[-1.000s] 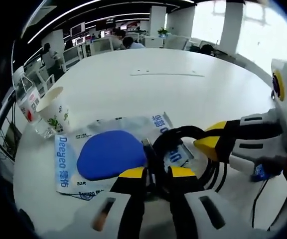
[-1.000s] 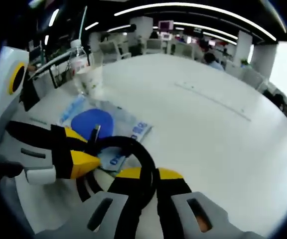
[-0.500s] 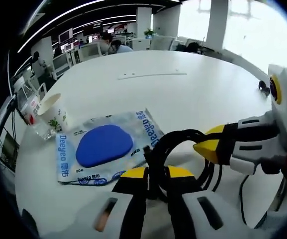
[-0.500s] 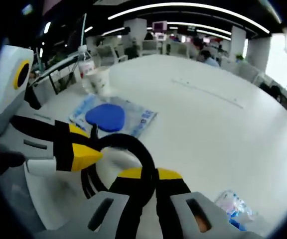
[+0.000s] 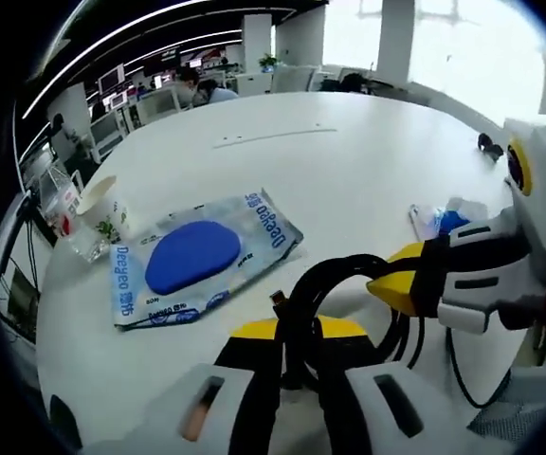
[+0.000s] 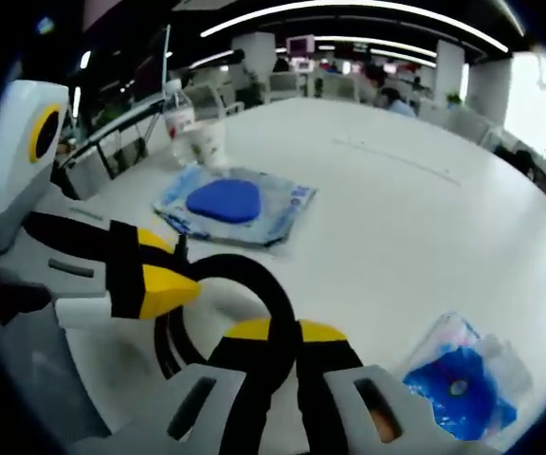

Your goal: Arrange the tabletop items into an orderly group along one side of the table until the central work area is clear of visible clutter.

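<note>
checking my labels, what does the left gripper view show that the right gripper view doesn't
Left gripper view alone: a small dark object near the table's far edge; I cannot tell what it is.

Right gripper view alone: the clear bottle's white cap, and the blue contents of the small plastic pack seen close and plain.

Both: the white table, the wet-wipes pack with a blue lid, the paper cup beside the bottle, and the coiled black cable, on which the left gripper and the right gripper are both shut.

Open-plan office: desk rows [image 5: 150,95], ceiling strip lights [image 6: 349,11]
</note>
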A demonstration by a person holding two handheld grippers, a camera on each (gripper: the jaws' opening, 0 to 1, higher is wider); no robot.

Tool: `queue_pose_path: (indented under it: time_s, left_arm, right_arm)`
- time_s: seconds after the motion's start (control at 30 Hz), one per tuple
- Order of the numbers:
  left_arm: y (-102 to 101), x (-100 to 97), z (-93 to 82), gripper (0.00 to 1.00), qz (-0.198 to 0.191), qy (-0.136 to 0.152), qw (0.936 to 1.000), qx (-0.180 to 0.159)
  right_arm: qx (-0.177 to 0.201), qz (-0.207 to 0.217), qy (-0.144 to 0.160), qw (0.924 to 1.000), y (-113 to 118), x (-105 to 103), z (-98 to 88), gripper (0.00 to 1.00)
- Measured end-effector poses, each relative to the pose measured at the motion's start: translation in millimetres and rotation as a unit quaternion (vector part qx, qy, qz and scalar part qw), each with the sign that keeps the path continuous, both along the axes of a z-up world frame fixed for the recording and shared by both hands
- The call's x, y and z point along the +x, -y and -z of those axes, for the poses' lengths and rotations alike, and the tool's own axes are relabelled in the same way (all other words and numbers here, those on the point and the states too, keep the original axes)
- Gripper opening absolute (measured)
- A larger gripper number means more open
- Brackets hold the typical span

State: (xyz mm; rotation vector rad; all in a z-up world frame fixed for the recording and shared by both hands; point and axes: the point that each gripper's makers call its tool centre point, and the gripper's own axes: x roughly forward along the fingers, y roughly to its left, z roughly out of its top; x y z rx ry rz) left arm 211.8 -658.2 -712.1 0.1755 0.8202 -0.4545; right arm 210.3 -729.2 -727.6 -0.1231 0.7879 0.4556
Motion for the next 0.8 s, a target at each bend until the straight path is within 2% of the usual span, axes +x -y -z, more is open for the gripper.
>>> queue_pose_path:
  time_s: [0.3, 0.5, 0.6, 0.8]
  left_arm:
    - [0, -16.3, 11.7, 0.13, 0.02, -0.011, 0.9997, 0.004]
    - [-1, -17.1, 16.1, 0.14, 0.049, 0.008, 0.9986, 0.019]
    - [1, -17.8, 18.5, 0.15, 0.061, 0.01, 0.9979, 0.022]
    - [-2, -17.5, 19.8, 0.2, 0.086, 0.033, 0.9948, 0.044]
  right_arm:
    - [-0.005, -0.01, -0.014, 0.9998, -1, -13, 8.4, 0.05]
    - [-0.011, -0.015, -0.022, 0.9996, -3, -17, 13.9, 0.06]
    - [-0.024, -0.026, -0.023, 0.9991, -2, -20, 17.5, 0.07]
    - [-0.044, -0.049, -0.018, 0.9976, -3, -23, 18.7, 0.08]
